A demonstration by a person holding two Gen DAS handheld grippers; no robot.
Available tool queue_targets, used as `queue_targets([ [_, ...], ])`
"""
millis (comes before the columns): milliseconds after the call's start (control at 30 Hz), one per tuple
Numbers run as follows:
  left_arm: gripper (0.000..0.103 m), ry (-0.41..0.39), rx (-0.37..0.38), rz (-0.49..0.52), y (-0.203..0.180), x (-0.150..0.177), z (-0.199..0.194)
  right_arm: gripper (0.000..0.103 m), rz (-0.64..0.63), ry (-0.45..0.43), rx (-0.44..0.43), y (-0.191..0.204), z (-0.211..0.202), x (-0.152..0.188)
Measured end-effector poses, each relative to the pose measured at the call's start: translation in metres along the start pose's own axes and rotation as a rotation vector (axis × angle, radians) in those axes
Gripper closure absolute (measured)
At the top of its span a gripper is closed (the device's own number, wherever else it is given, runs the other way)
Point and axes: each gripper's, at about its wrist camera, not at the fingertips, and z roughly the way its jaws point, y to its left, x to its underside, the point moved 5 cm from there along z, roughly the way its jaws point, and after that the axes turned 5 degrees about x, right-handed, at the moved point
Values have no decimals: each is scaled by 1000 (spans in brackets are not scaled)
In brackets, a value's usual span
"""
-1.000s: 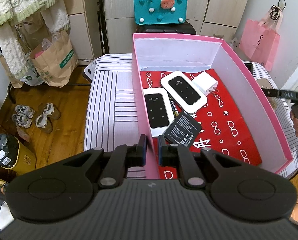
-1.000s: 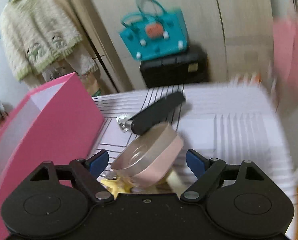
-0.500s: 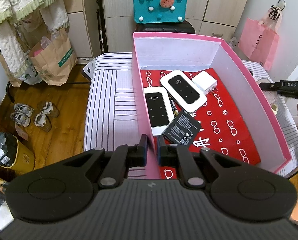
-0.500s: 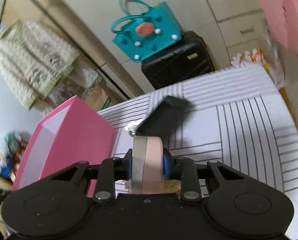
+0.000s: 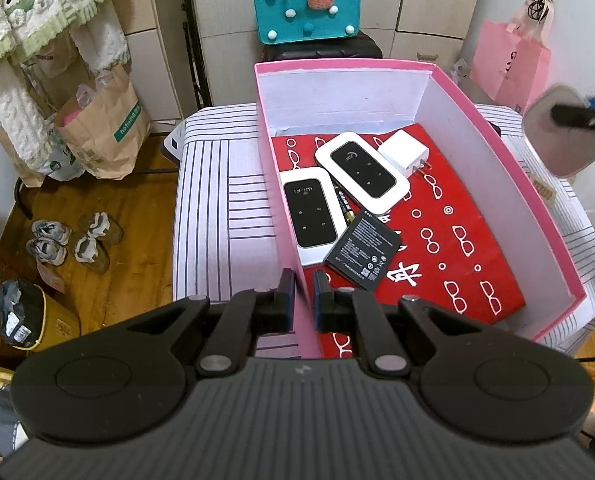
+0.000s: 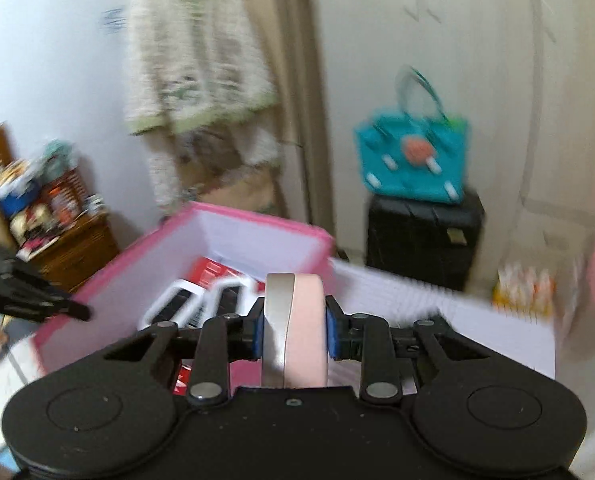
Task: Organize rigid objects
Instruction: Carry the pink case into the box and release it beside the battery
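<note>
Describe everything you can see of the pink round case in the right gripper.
The pink round case is a flat disc, pale pink on one half with a silvery half beside it, smooth like plastic or metal. It stands on edge, clamped across its thickness by the right gripper, raised near the pink box. Nothing else touches it.

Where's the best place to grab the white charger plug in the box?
Grip the charger across its two flat sides, coming straight down from above. It lies flat, prongs pointing right, with a router close on its left, so keep the fingers off that side.
</note>
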Motion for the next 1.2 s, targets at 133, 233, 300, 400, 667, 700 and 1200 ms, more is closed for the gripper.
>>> queue_targets([
  [133,95,-9,5,-1,0,1,-1,70,-80,-4,-137,42,-1,-22],
  [233,95,-12,9,-4,1,1,-2,70,-125,51,-221,69,20,-22],
  [300,95,-12,10,-1,2,1,-2,70,-182,88,-213,83,40,-16],
  [400,95,-9,13,2,2,0,-3,70,-292,155,-157,96,70,-4],
  [667,94,-11,30,20,3,-1,-3,70,-617,242,115,111,105,20],
  [700,94,-11,32,22,3,-1,-4,70,-641,242,129,112,105,22],
  [1200,93,-14,38,23,4,-1,-4,41,-408,278,-84,110,92,14],
])
